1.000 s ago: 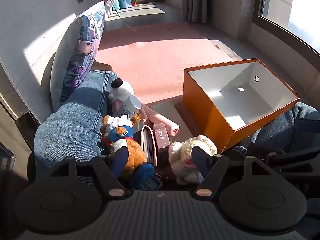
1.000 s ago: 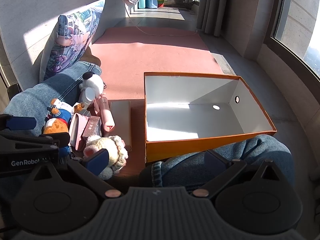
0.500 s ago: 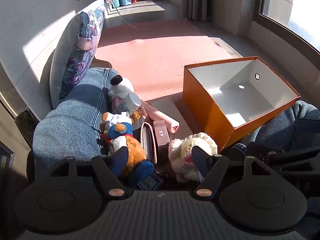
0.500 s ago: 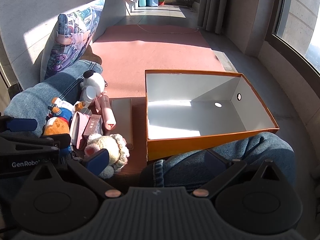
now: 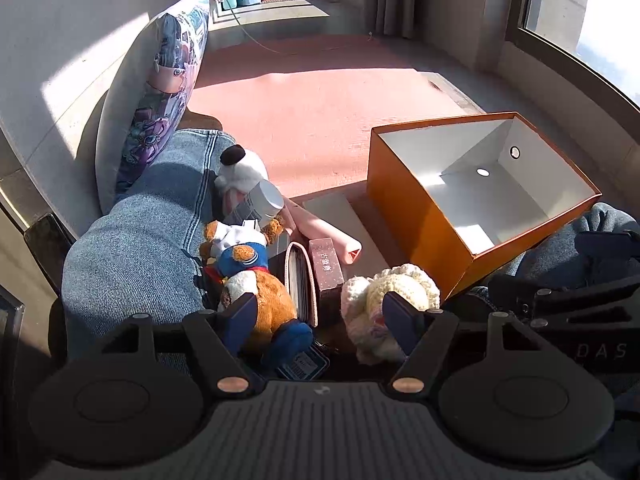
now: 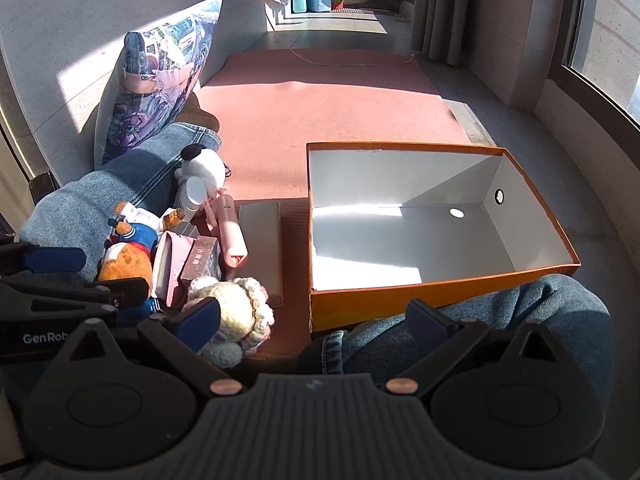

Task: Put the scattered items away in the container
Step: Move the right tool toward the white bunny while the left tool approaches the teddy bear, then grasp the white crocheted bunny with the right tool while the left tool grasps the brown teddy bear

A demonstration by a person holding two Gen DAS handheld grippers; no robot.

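Toys (image 5: 256,280) heaped between the person's legs, beside the bare orange box (image 6: 400,300), within reach. Left gripper (image 5: 320,316) and right gripper (image 6: 316,320): fingers wide apart, holding nothing.

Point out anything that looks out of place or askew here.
The toys and small boxes lie jumbled in a heap beside the orange box, none inside it: the teddy bear on its side, the white bottle tipped against the white plush dog, the cream plush toppled. Nothing looks spilled or damaged. Both grippers are open.
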